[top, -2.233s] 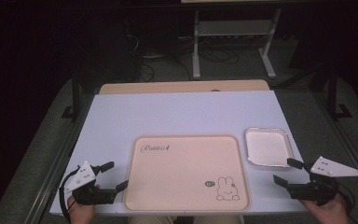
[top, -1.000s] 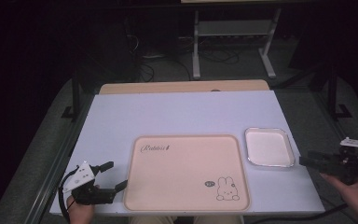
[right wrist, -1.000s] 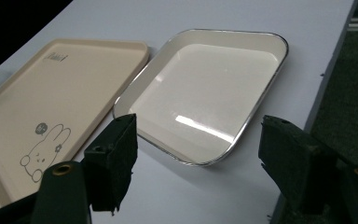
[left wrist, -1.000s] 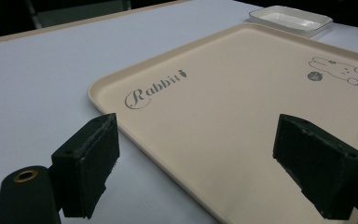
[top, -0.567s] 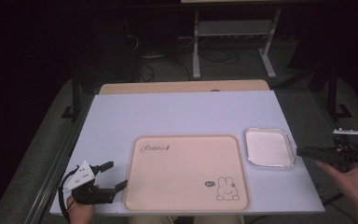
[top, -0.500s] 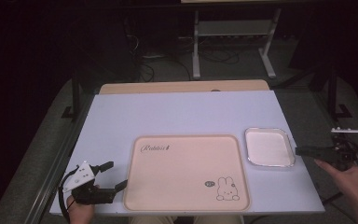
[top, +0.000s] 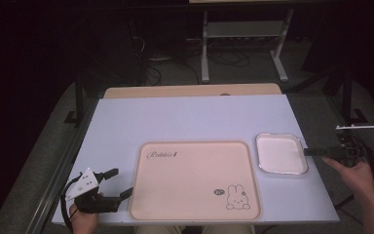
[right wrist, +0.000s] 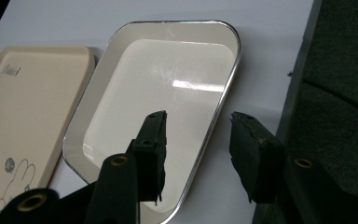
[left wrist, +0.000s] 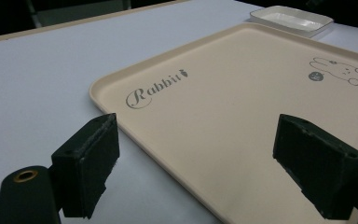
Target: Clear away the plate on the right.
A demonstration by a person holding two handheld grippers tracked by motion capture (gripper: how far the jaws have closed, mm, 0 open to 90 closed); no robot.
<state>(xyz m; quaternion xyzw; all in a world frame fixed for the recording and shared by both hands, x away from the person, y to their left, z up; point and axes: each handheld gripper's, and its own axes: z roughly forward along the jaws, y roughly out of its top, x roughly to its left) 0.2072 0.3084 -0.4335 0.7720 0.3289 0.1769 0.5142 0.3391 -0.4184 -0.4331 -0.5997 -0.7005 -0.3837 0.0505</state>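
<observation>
- Two tools in my hands, and the right tool is the busy one: its jaws stand part open, straddling the near rim of the white dish, one jaw over the inside of the dish, the other outside the rim above the bench.
- Those jaws have not closed on the rim; I see a gap on both sides, and I cannot tell whether either pad touches the metal edge.
- From the high view my right tool reaches in from the bench's right side, its tip at the right edge of the white dish, with my right hand behind it, off the bench's edge.
- The dish is a shallow rectangle with rounded corners, glossy white inside with a bright silvery rim, and nothing lies in it. It sits flat on the bench near the right edge, just beside the beige tray.
- My left tool is spread wide and grips nothing: one jaw hangs over the bare bench, the other over the beige tray, so the tray's edge runs between them.
- In the high view my left tool rests at the bench's near left corner, just beside the tray's left side.
- The tray is flat and bare, with "Rabbit" written in script at one corner and a small rabbit drawing at the opposite one.
</observation>
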